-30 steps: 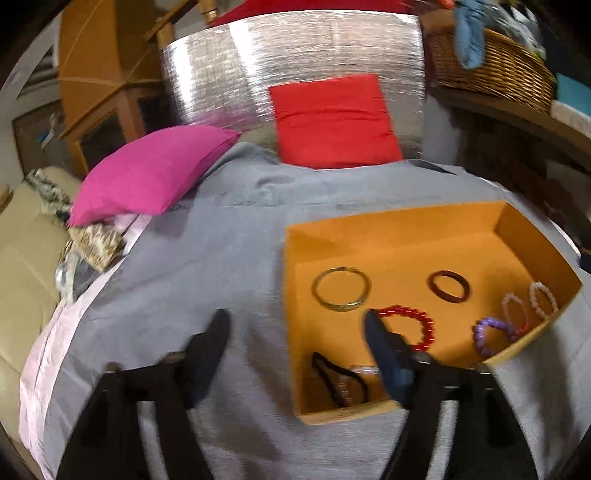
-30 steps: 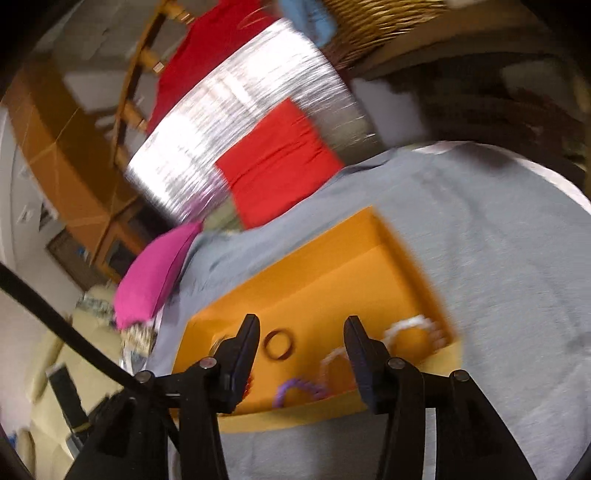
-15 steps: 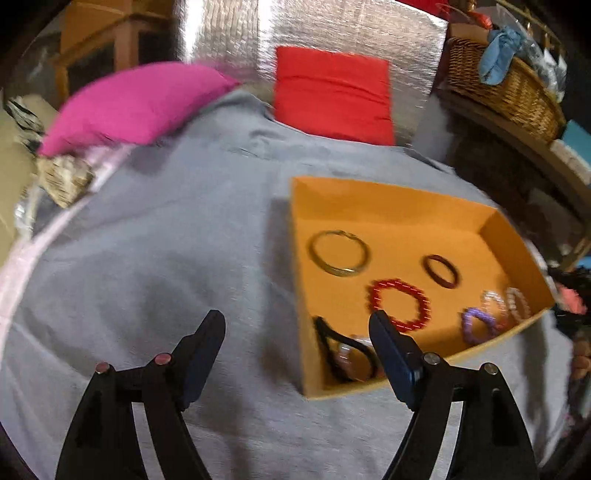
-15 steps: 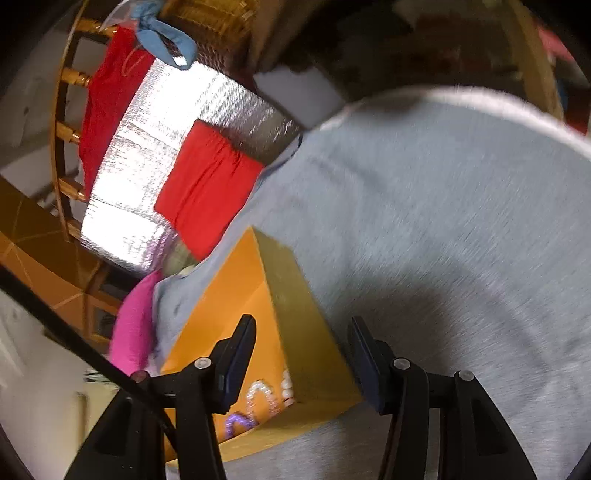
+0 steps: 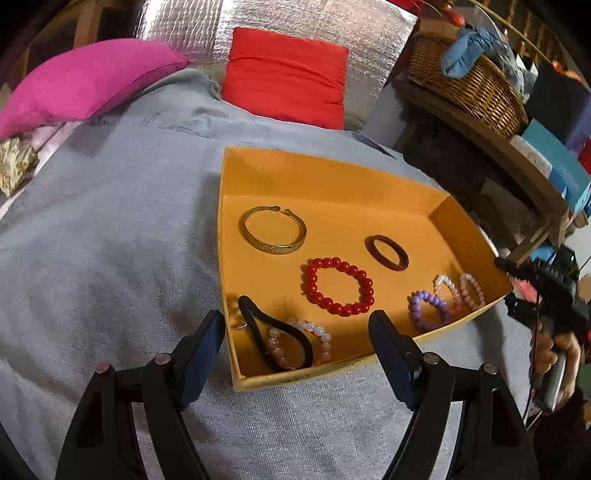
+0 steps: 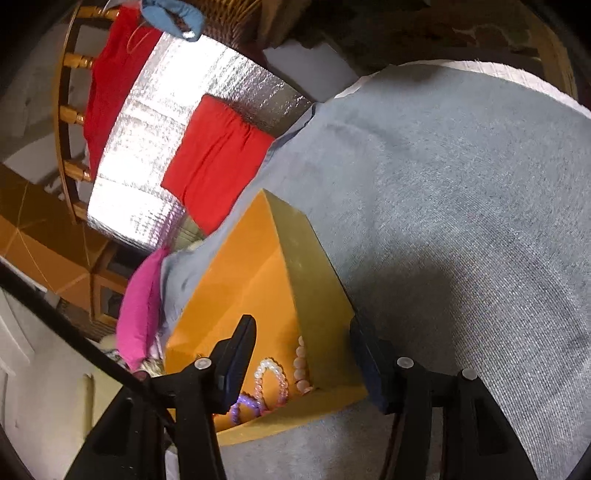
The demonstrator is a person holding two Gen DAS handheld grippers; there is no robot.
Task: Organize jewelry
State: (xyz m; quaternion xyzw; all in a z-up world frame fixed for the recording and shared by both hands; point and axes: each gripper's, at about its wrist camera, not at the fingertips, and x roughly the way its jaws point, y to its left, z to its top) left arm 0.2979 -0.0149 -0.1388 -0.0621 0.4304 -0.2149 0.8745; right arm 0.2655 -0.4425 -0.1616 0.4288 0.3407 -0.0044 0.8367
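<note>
While both grippers hang over the grey bedspread (image 5: 110,229), neither has hold of anything. The left gripper (image 5: 297,345) is spread wide, its two fingers either side of the near left corner of the orange box (image 5: 332,173), above it and not visibly touching it. The right gripper (image 6: 301,360) is also wide open, straddling the box's near right corner (image 6: 314,280), one finger over the inside and the other outside the wall; whether either finger touches the cardboard I cannot tell.

Inside the box, nearest its front wall, a black hair tie (image 5: 273,338) lies across one pale pink bead bracelet (image 5: 317,338), with a small silvery ring (image 5: 236,317) just beside them in the front left corner. Toward the front right corner sit one purple bead bracelet (image 5: 424,308) and two pale pink ones (image 5: 448,291) (image 5: 472,290), close together and leaning on each other. In the middle lies one red bead bracelet (image 5: 338,286). Farther back, one gold bangle (image 5: 273,230) sits toward the left wall and one dark red ring-shaped bangle (image 5: 386,253) toward the right wall. That makes three pale pink bracelets and one of each other piece.

Beyond the box, one red cushion (image 5: 286,75) leans on a silver quilted panel (image 5: 192,26), and one pink cushion (image 5: 88,79) lies off to the box's far left. A wicker basket (image 5: 469,83) stands on a shelf to its far right.
</note>
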